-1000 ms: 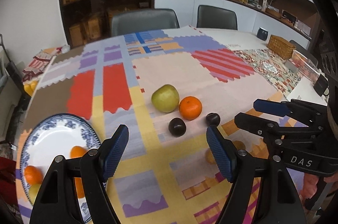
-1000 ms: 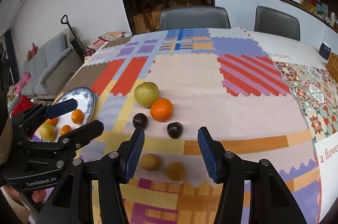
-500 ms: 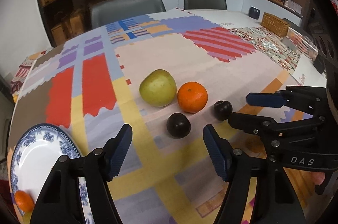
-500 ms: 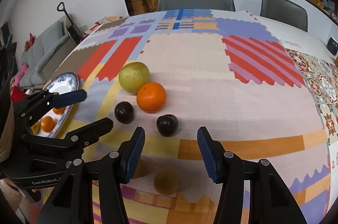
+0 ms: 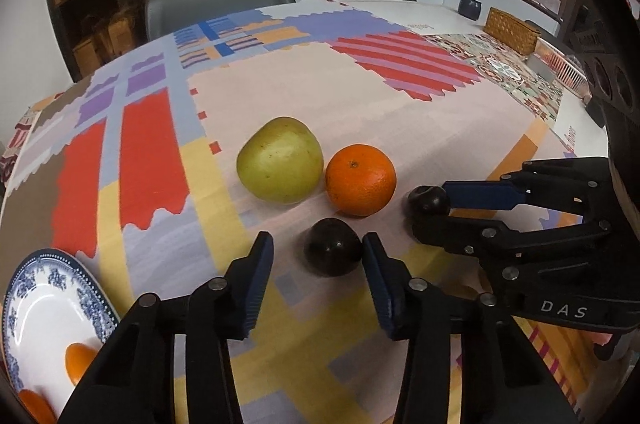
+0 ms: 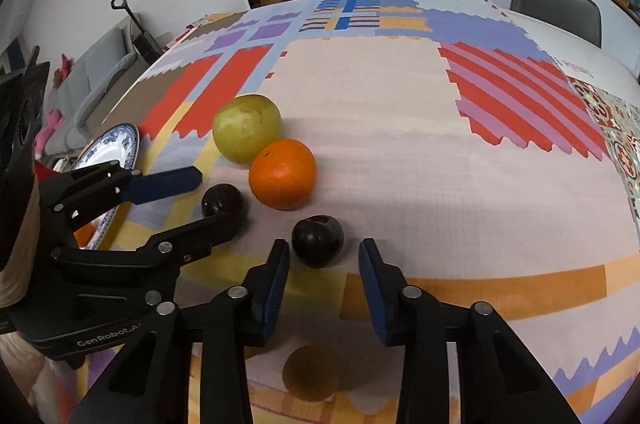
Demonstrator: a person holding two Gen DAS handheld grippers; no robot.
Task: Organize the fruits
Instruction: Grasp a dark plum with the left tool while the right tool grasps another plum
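Plums: 2 dark ones lie on the patchwork cloth, in front of the orange and the green pear, which touch. I hold my left claw wide, its pads flanking the left plum; the right-hand pad looks to be touching or nearly touching it, the other stands clear. My right claw is equally wide, and the right plum sits just beyond its tips, centred between them. Judged purpose: each claw is lined up on its own plum so both can be gripped together and carried to the plate, which lies at the table's left edge and already holds small orange fruit. The left view shows that fruit clearly; in the right view the plate is largely hidden behind my left claw. Only the right view shows a yellowish fruit lying near the table edge, under my right claw.
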